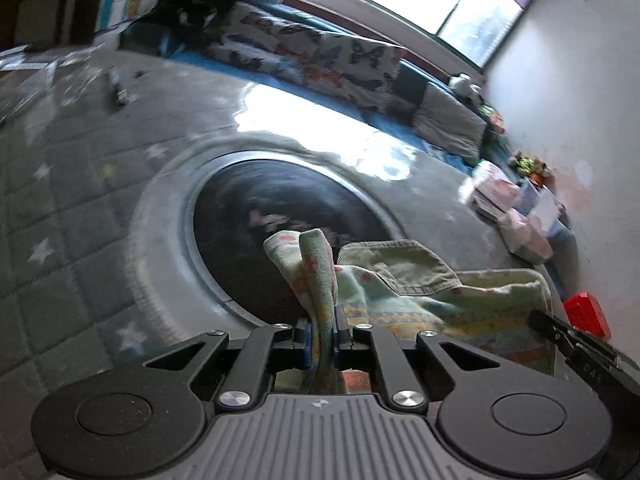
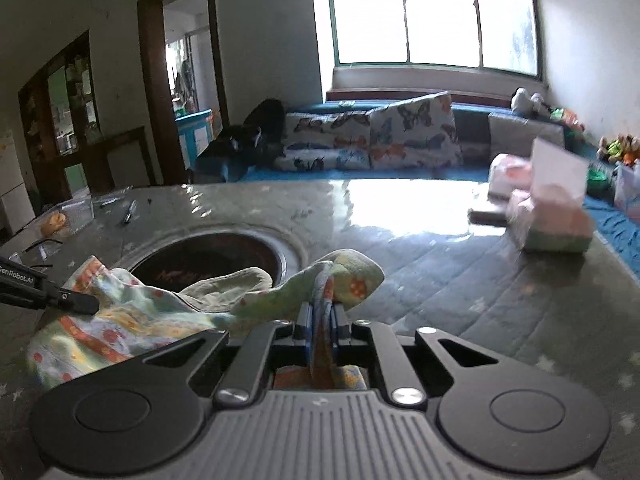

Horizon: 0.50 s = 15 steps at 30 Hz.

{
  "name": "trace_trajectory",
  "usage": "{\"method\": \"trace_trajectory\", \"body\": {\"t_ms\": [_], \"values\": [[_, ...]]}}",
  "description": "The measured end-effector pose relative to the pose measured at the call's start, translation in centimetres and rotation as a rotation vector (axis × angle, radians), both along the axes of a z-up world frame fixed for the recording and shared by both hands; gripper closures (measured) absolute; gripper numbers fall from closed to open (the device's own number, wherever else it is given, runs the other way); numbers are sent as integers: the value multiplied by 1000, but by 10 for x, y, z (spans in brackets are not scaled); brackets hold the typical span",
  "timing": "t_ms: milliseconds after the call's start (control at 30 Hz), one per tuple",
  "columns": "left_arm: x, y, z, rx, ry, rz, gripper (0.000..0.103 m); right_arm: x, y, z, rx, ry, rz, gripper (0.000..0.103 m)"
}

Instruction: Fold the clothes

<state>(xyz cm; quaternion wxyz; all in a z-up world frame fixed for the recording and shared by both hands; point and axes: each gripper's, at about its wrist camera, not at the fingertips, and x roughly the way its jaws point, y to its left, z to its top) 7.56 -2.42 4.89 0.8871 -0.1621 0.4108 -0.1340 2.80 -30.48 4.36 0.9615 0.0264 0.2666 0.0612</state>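
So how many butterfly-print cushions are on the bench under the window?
2: the left cushion and the right cushion, side by side on the blue bench. Others may be hidden.

window (image 2: 432, 20) bright | white wall (image 2: 260, 40) | butterfly cushions (image 2: 372, 136) | doorway (image 2: 188, 72)

Left gripper (image 1: 322, 334): matte black linkage arms w/ triangular cut-outs, silver round-head screws at pivots, blue pads on inner finger faces, ribbed grey housing w/ small cross mark, black round caps either side. Right gripper (image 2: 321, 326): same build & colours. White "GenRobot.AI" lettering on black finger in right wrist view.
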Motion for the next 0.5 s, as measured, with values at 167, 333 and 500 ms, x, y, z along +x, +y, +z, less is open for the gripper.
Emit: {"method": "trace_trajectory", "body": {"t_ms": [167, 333, 500], "values": [[9, -39, 9, 11, -12, -66, 94, -13, -19, 14, -32, -31, -52, 95], [16, -87, 15, 25, -26, -147, 94, -27, -51, 26, -62, -53, -130, 96], [27, -137, 15, 44, -25, -212, 94, -39, -85, 33, -79, -63, -213, 95]]}}
